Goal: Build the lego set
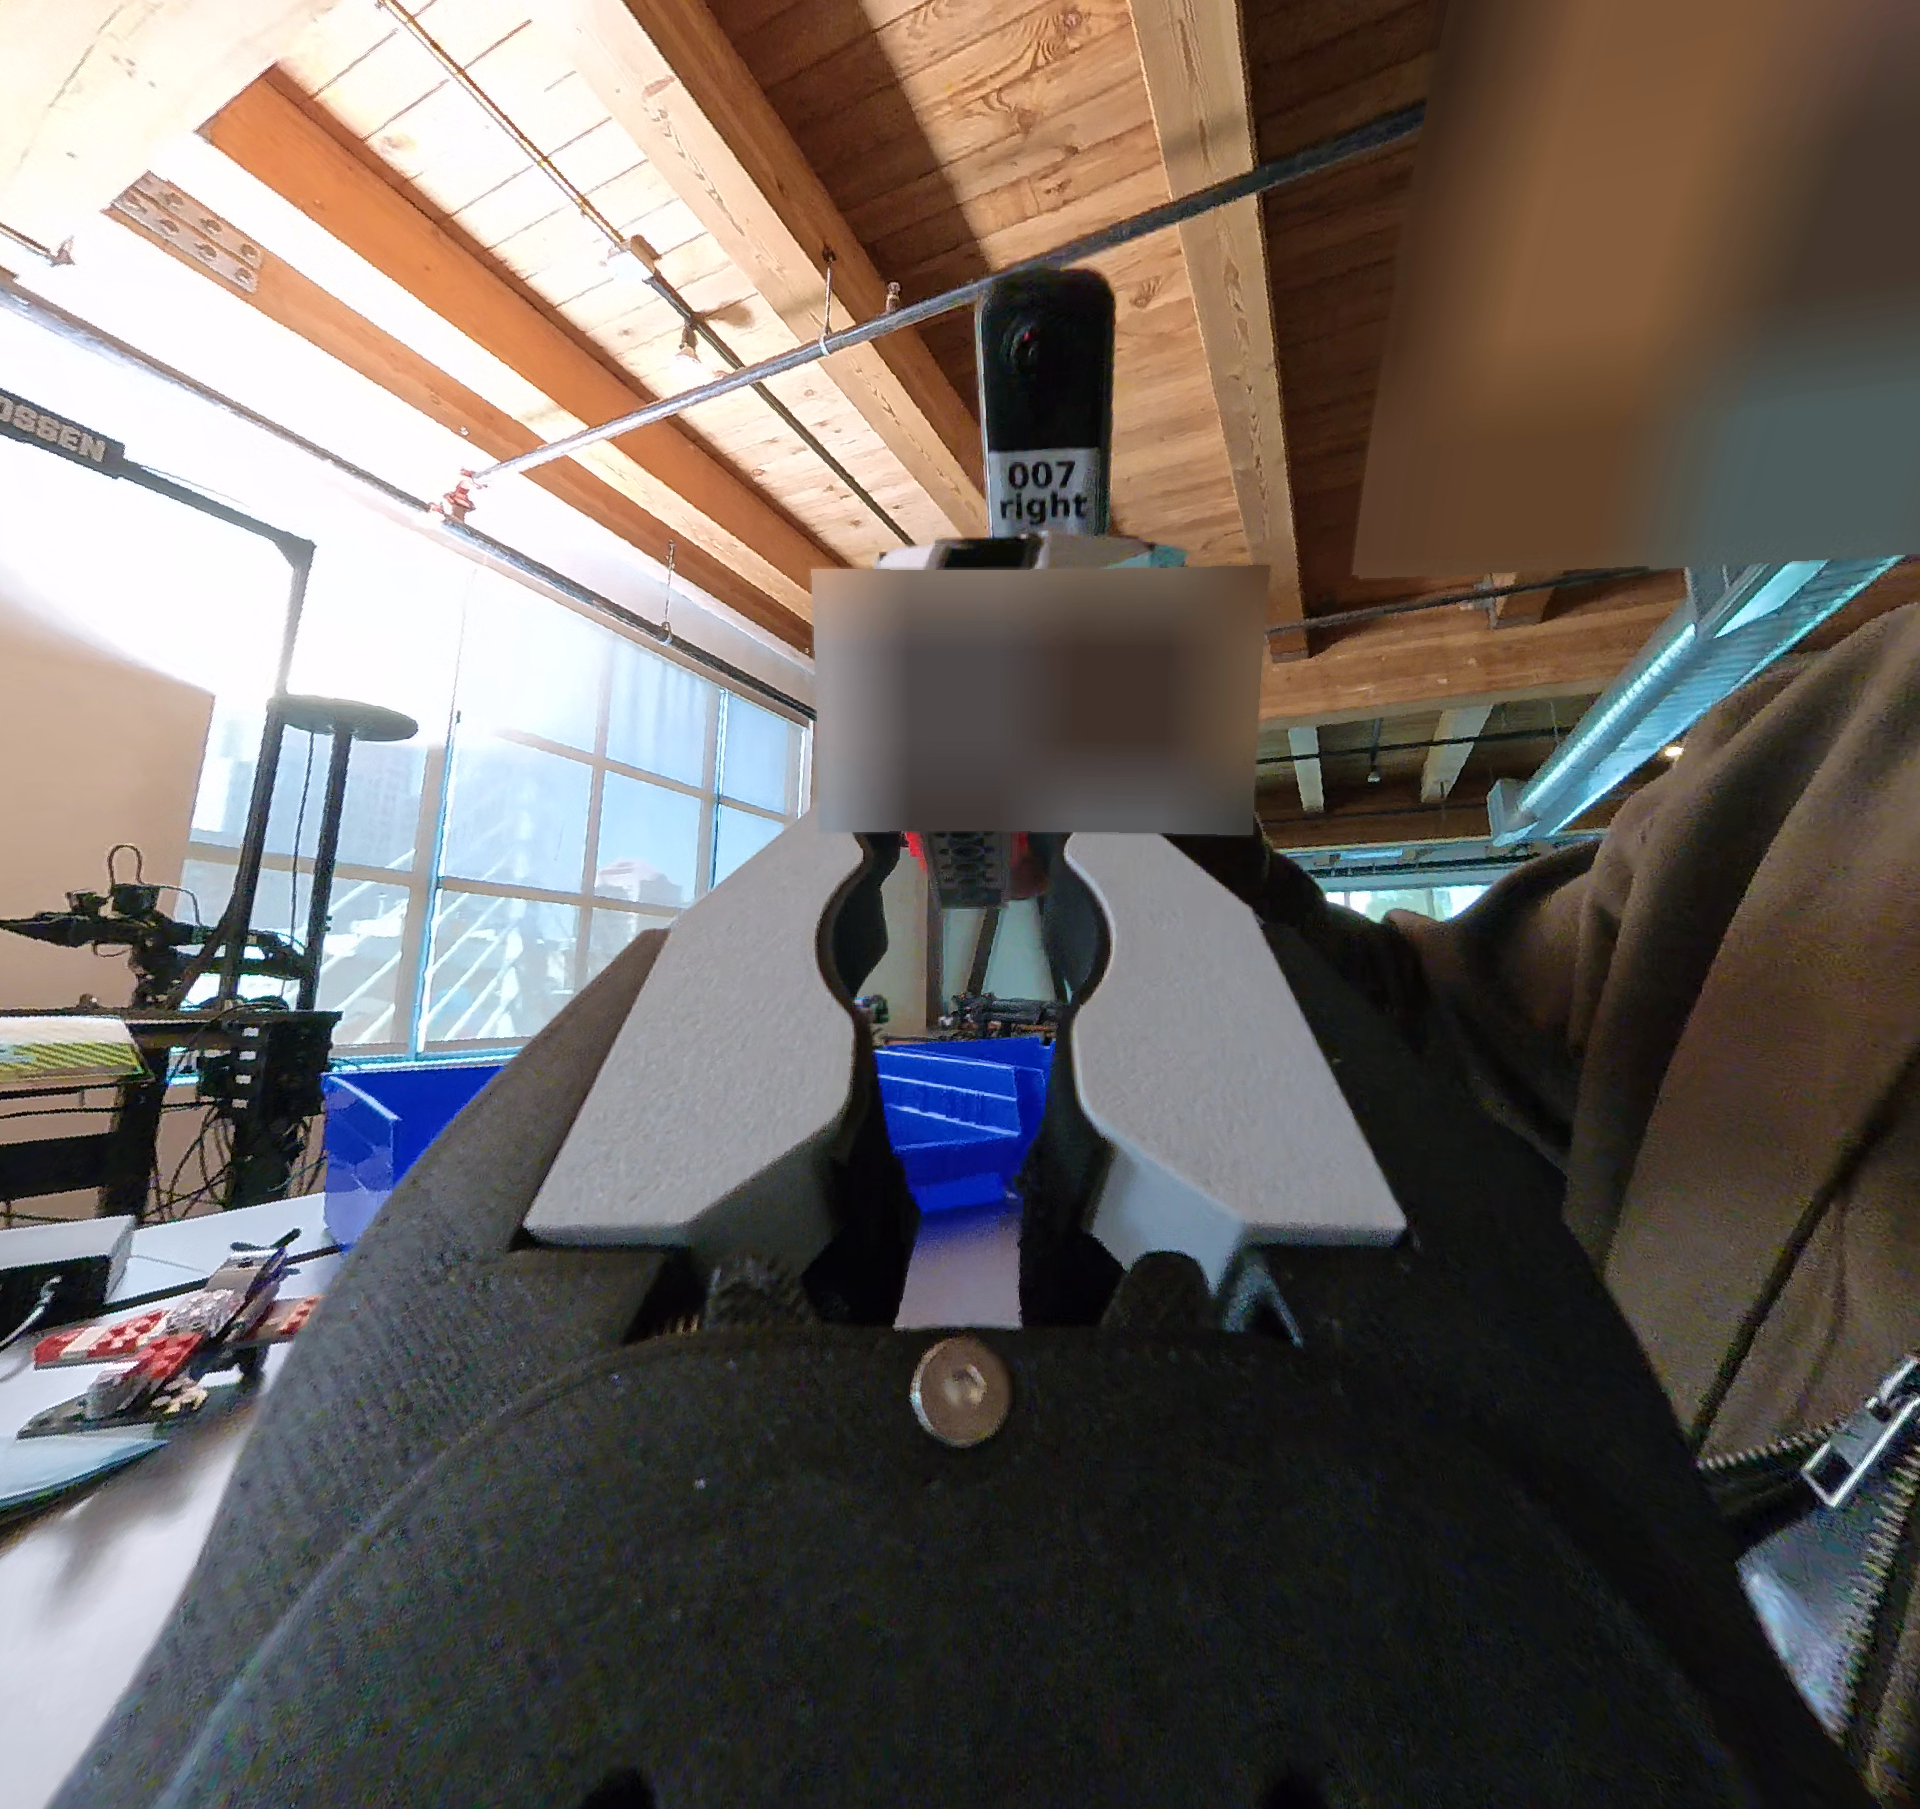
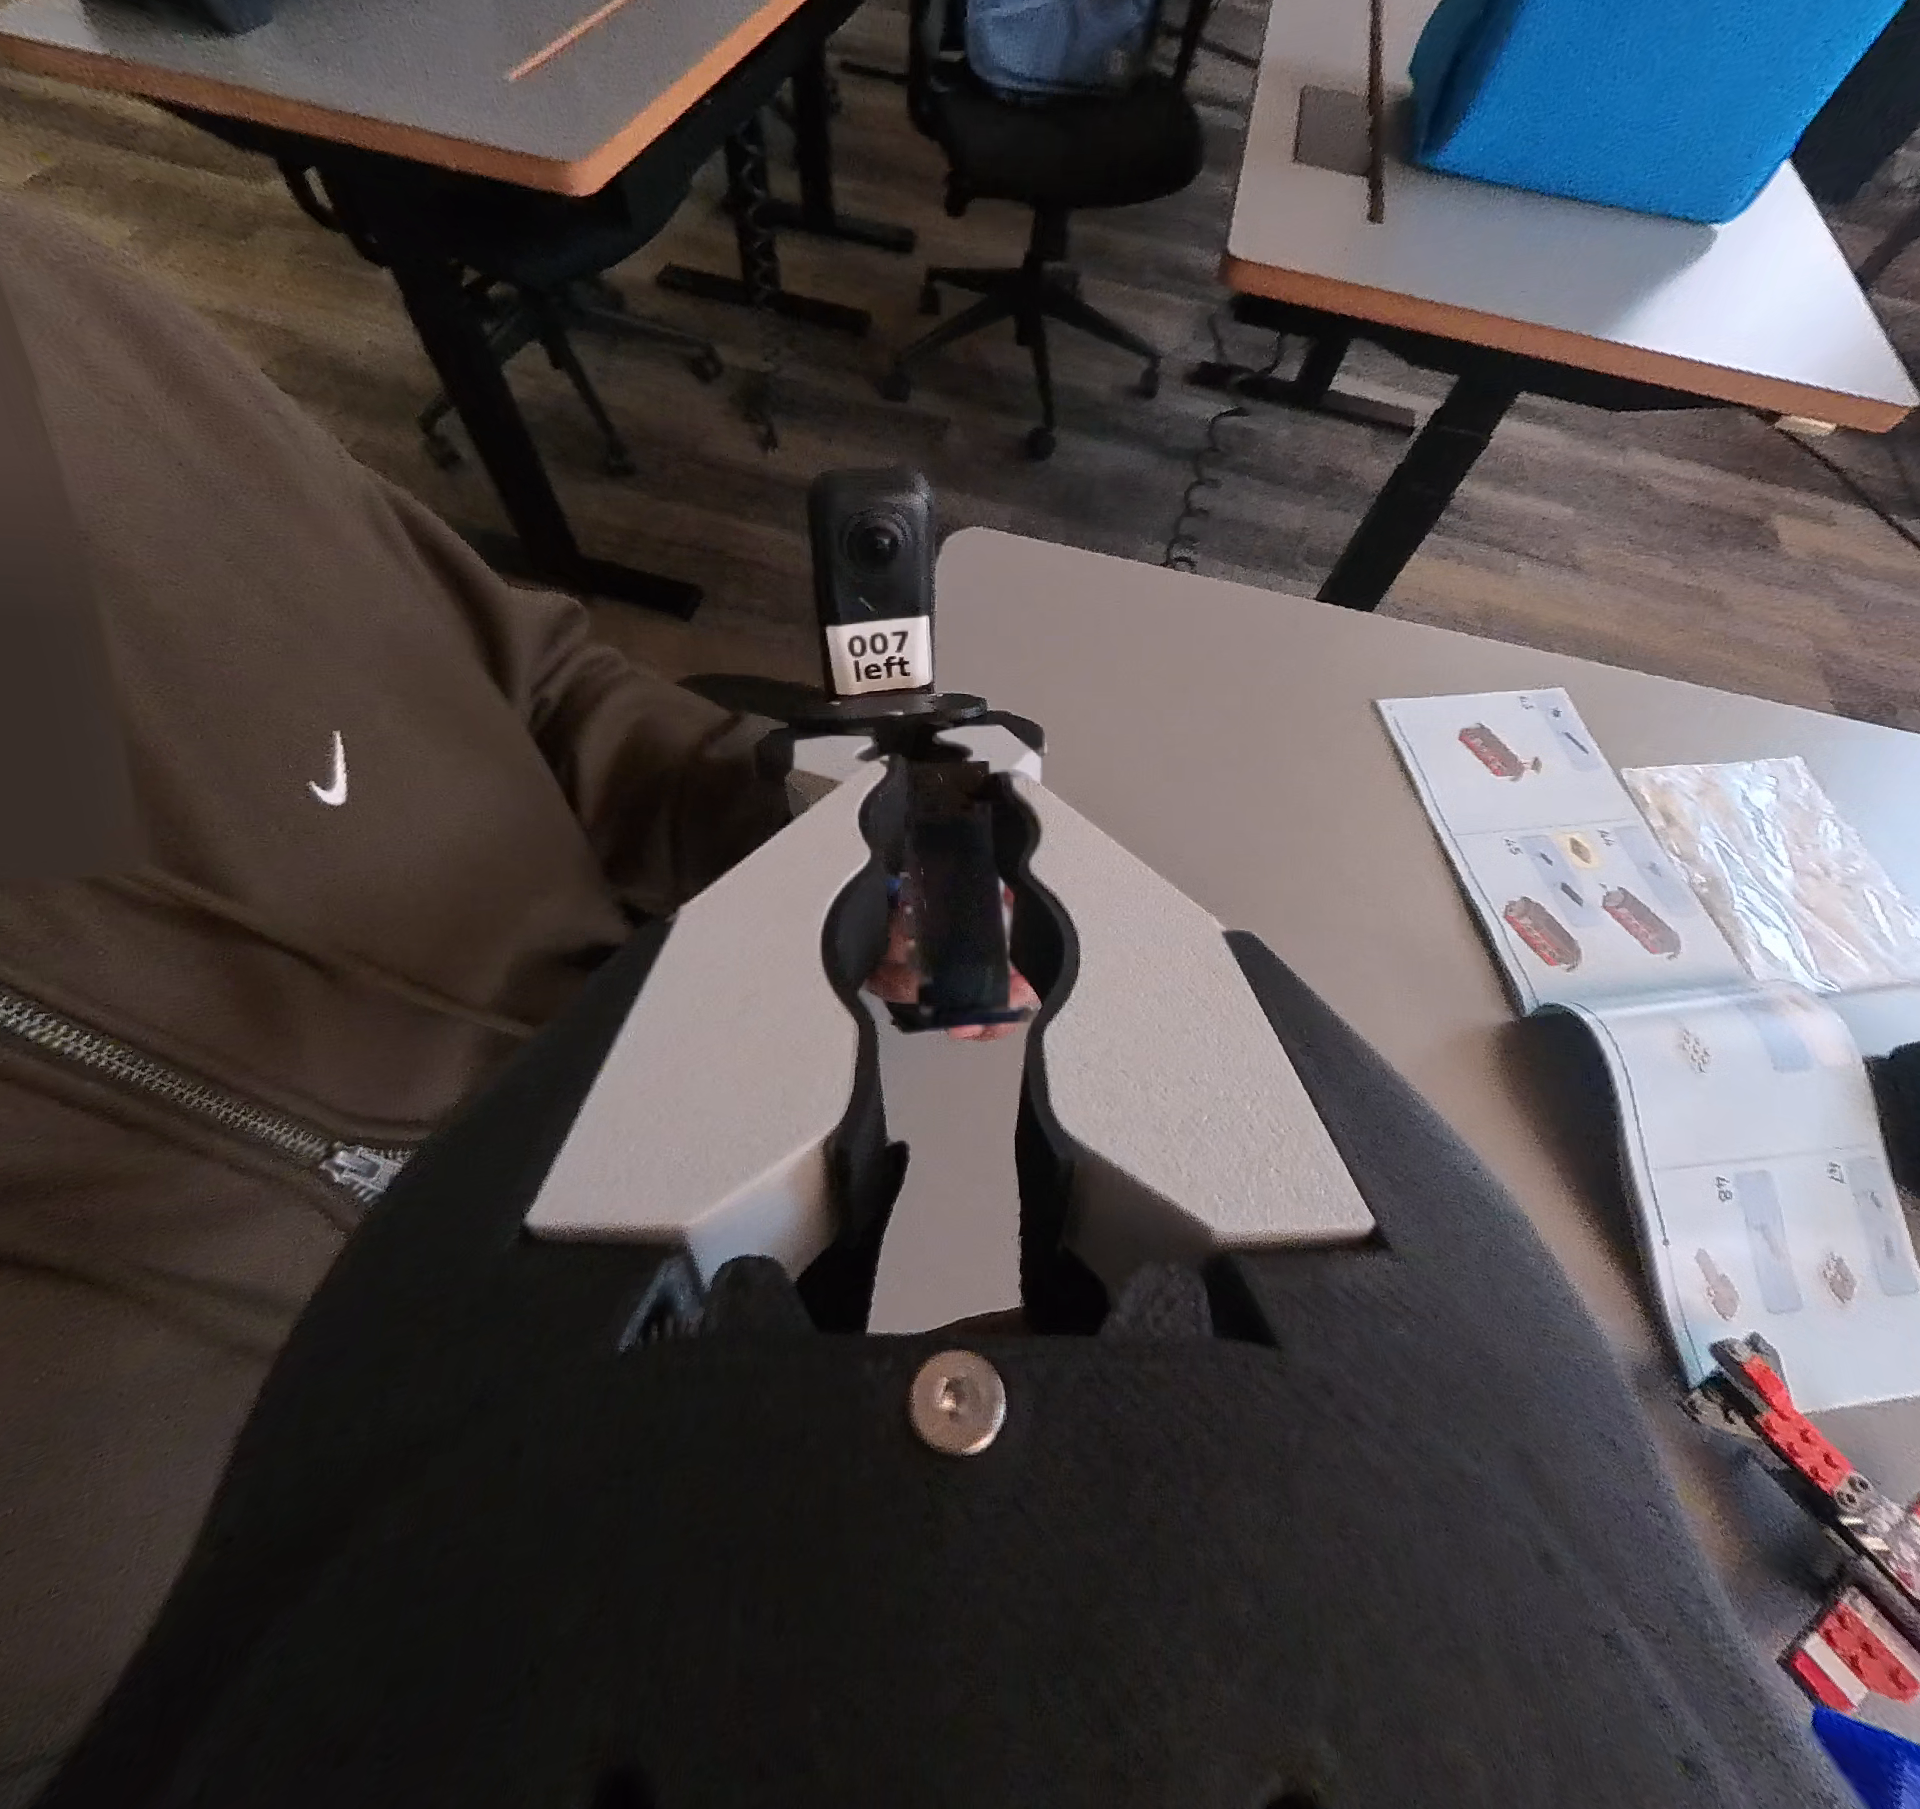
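Closest in, my right claw [image 2: 948, 809] is clamping a dark brick build [image 2: 951, 918]; my left claw [image 1: 971, 860] is gripping its grey-and-red far end, above the bench [image 2: 1247, 720].

Brick model [image 2: 1844, 1541] cut off, left tool [image 1: 971, 855] tips — blurred over
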A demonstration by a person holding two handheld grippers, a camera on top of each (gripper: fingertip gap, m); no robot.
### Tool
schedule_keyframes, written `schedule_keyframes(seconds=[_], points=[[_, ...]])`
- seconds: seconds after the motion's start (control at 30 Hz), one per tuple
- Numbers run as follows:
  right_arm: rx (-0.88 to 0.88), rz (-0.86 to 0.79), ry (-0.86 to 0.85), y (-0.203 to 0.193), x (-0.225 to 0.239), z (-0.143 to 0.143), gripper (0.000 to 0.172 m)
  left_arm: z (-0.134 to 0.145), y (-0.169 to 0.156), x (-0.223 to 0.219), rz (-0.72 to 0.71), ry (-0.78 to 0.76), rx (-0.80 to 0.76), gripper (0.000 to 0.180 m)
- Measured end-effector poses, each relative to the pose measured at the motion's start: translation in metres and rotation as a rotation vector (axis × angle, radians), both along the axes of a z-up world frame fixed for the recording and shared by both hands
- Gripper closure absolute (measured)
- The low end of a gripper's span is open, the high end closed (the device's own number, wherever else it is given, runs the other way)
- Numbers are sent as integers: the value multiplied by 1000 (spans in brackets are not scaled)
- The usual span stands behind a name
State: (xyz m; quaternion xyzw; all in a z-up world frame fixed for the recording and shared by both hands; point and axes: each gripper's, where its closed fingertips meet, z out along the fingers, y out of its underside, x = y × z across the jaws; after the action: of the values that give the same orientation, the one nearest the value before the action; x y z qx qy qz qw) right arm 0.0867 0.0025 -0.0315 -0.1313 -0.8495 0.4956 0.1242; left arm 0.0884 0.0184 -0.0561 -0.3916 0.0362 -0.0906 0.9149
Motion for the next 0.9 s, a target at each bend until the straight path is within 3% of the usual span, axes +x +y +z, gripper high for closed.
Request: schedule_keyframes(seconds=[0.9], points=[[18,-3,-46,0,4,-15,154,-2,5,9,27,60,-28,156]])
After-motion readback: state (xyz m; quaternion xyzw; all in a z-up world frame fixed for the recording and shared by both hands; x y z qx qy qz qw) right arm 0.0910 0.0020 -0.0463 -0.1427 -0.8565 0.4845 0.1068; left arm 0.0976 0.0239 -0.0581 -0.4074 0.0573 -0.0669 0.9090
